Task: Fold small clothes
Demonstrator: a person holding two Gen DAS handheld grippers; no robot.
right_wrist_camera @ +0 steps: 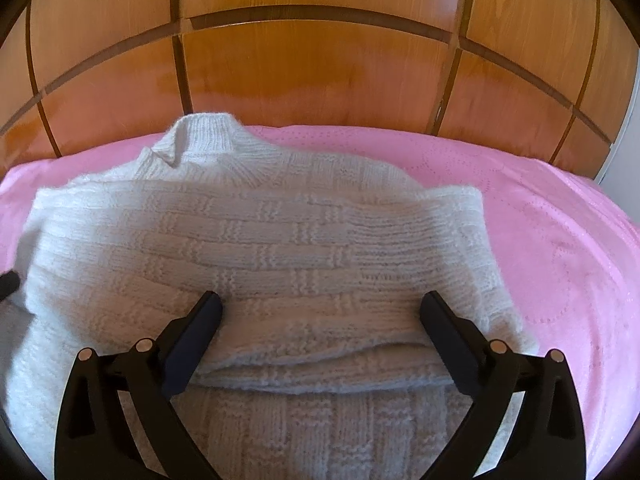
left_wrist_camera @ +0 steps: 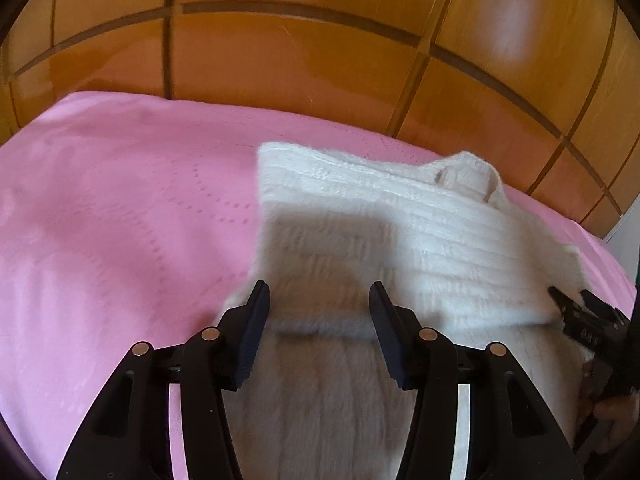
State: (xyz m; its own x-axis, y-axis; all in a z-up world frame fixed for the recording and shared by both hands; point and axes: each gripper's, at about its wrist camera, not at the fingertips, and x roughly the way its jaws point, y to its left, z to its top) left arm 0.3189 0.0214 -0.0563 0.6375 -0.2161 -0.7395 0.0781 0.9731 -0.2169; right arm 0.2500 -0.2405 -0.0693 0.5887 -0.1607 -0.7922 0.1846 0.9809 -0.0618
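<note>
Both tools [left_wrist_camera: 318, 296] [right_wrist_camera: 322, 304] gaping over sweater [right_wrist_camera: 256, 240]

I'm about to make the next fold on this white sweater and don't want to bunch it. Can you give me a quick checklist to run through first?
1. Left gripper free of cloth: ok, its jaws stand apart over the sweater with nothing pinched.
2. Right gripper free of cloth: ok, open wide above the folded edge.
3. Sleeves folded across the body: ok, a knit layer lies over the torso.
4. Collar flat: not ok, one side is turned up.
5. Pink bedspread smooth beside the sweater: ok.
6. Bottom hem aligned: cannot tell, it lies below both views.
</note>
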